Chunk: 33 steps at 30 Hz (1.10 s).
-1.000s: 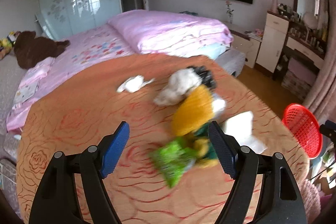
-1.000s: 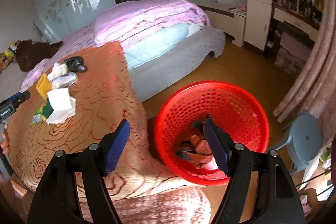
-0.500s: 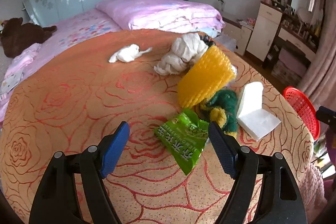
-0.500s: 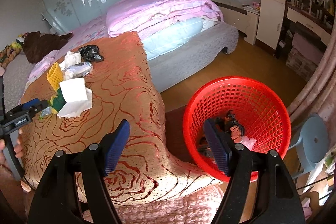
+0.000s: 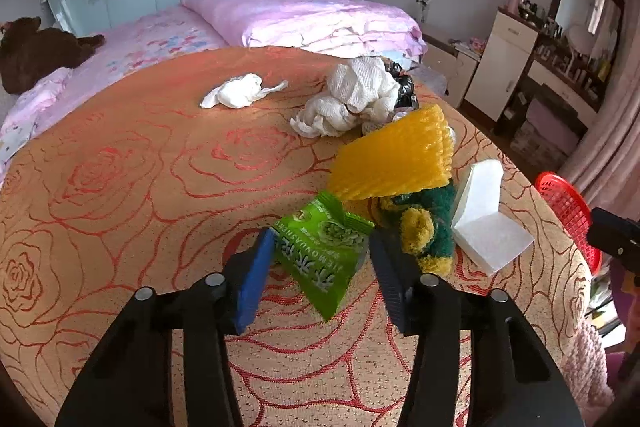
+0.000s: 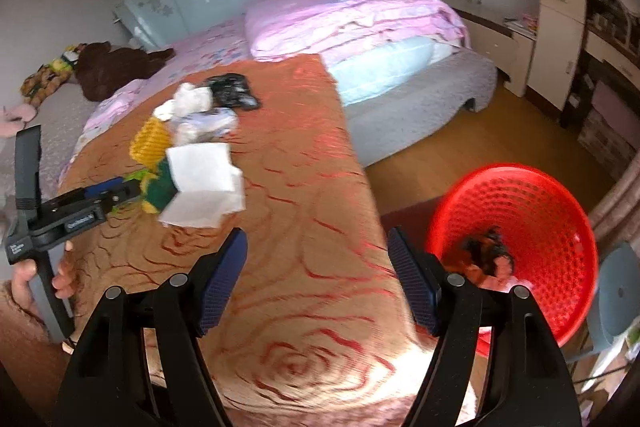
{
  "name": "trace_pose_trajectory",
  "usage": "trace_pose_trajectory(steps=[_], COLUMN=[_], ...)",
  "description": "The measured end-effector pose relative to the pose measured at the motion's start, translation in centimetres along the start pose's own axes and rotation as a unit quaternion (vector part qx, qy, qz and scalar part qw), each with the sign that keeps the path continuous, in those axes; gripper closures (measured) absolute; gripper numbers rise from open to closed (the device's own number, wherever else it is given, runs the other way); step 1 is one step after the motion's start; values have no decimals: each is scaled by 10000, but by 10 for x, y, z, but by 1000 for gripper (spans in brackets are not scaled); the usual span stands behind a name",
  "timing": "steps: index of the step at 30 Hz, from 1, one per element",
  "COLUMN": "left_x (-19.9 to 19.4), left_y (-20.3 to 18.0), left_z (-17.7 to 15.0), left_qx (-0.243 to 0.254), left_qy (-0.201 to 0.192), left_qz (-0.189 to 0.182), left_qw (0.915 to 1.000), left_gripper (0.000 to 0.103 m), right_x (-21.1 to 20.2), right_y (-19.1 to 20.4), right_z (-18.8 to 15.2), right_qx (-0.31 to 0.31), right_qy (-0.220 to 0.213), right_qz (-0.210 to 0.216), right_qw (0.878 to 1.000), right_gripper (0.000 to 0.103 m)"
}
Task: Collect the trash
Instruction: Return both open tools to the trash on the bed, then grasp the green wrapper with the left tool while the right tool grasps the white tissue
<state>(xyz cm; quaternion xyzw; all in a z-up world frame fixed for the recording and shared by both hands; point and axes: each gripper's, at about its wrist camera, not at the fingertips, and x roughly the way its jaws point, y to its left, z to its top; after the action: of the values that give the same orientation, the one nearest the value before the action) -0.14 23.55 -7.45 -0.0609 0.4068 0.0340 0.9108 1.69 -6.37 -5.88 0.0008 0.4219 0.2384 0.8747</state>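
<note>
Far left on the rose-patterned orange cloth [image 5: 120, 187]: a twisted white tissue [image 5: 240, 94], alone, well apart from everything else. Leave it for a later pass.

Centre: your left gripper [image 5: 320, 263] has just been narrowing its jaws around the green snack wrapper [image 5: 324, 255]. The wrapper sits between the blue pads [image 5: 252, 279], its lower corner hanging toward you, but whether both pads already press on it I cannot tell; the right pad looks just beside the wrapper's edge. Finish the squeeze before you lift. Foil is slippery and thin, so bite well into the body of the wrapper, not the crimped edge, and lift straight up so you don't drag the neighbours.

Just beyond: the yellow foam net [image 5: 394, 159] leans over a green-and-yellow scrubber [image 5: 424, 227], both near your right pad. Keep that pad from snagging the scrubber's fuzz. Behind them lies a crumpled white cloth [image 5: 352, 99] with a black plastic bag [image 5: 404, 91] tucked against it.

Right: folded white paper [image 5: 486, 223] near the cloth's edge.

Further right, off the bed: the red mesh basket [image 6: 520, 227] on the floor, some trash already inside. Your right gripper [image 6: 318, 279] hangs half open over the cloth's edge, holding nothing. Keep it clear of the carrying path to the basket.
</note>
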Motion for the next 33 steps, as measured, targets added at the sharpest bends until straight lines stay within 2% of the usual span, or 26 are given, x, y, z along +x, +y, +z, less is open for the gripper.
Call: trace_pose_trajectory(steps=[3, 10, 23, 33], left_x=[-2, -5, -15, -17], left_y=[2, 2, 10, 14], left_z=[-1, -5, -11, -12], left_qx=[-89, -159, -432, -520], left_qy=[-22, -34, -157, -166], left_qz=[-13, -28, -35, -20], left_qw=[10000, 9999, 9989, 9985], left_gripper=[66, 76, 81, 81], right_x=[5, 29, 77, 84], right_y=[18, 55, 94, 91], right_z=[7, 25, 31, 28], right_qx=[-183, -631, -1114, -1171], right_qy=[-25, -11, 327, 381], right_qz=[108, 238, 266, 183], right_qw=[9998, 9977, 9929, 9922], right_gripper=[33, 33, 33, 60])
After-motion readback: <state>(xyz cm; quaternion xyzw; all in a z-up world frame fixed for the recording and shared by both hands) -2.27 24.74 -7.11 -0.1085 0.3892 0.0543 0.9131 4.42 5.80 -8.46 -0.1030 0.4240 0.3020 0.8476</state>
